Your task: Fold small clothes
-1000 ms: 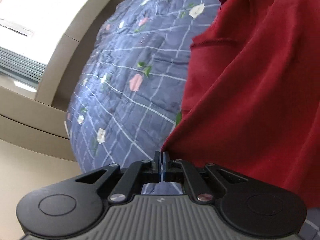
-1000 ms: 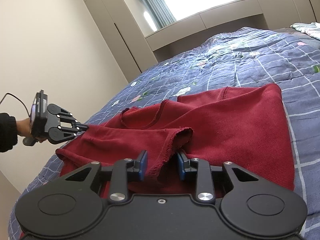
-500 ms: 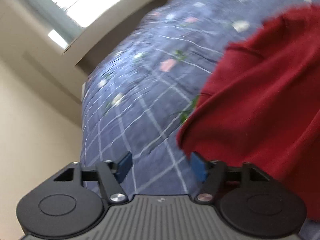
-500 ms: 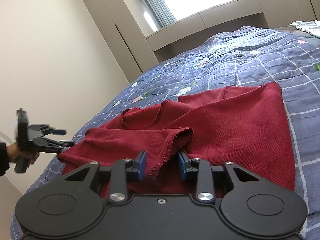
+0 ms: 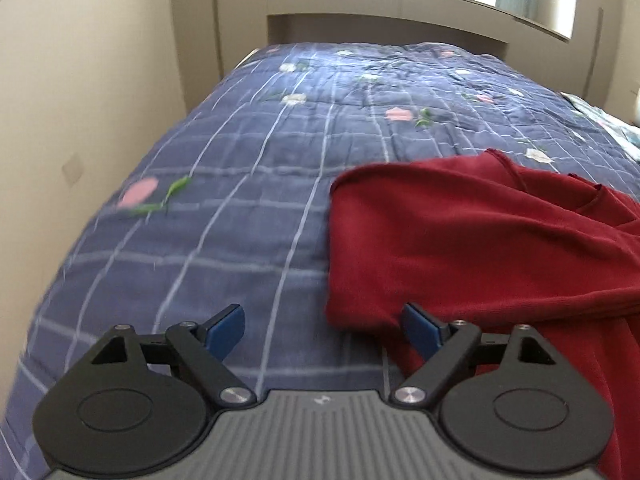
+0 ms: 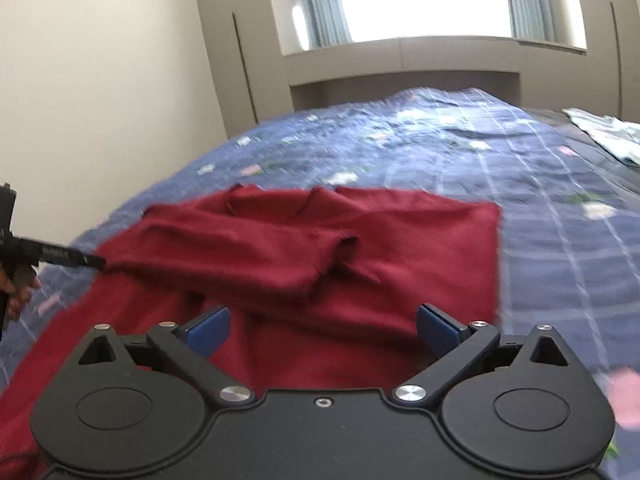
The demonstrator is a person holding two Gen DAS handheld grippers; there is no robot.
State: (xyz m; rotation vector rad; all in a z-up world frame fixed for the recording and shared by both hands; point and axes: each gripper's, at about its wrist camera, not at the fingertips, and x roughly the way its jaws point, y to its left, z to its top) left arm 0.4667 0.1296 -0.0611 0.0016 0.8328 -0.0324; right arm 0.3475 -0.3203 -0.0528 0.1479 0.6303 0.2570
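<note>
Letting go of the red garment (image 6: 400, 248) they pinched a second ago, the left gripper (image 5: 324, 326) and right gripper (image 6: 322, 328) are both opening wide and empty, leaving it lying folded across the bed (image 5: 248, 208), so this fold looks placed.

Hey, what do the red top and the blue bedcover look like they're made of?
Red top: looks like a soft, matte fine knit, possibly cotton or a blend; it drapes limply and one sleeve end looks frayed. Bedcover: seems a quilted woven cotton with a dull finish; stitched grid lines pucker it, with printed flowers.
</note>
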